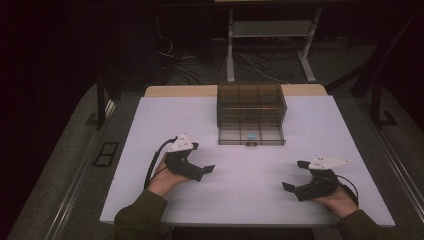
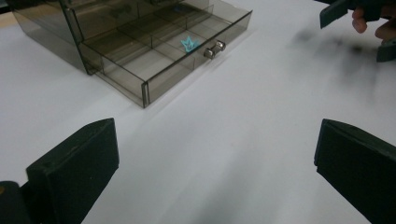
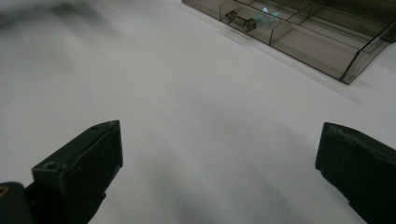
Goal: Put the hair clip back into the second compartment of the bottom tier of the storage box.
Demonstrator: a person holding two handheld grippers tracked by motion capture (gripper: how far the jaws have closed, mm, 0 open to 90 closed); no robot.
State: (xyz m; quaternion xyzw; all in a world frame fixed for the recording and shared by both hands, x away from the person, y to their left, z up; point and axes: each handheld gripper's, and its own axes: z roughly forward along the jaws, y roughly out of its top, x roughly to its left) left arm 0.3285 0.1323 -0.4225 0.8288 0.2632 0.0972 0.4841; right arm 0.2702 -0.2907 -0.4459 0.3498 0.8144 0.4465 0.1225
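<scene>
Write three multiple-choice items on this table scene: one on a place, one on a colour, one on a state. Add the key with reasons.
1. Where does the small star-shaped piece lie?
A. in the pulled-out bottom drawer of the smoky clear plastic drawer box
B. on the white table
C. in a tool

2. What colour is that piece?
A. red
B. light blue
C. yellow

3. How do the left tool and right tool stand?
A. both shut
B. one open
C. both open, holding nothing

Key: A, it sits behind the metal knob; B, it shows blue through the plastic; C, bare table lies between each pair of jaws.
</scene>
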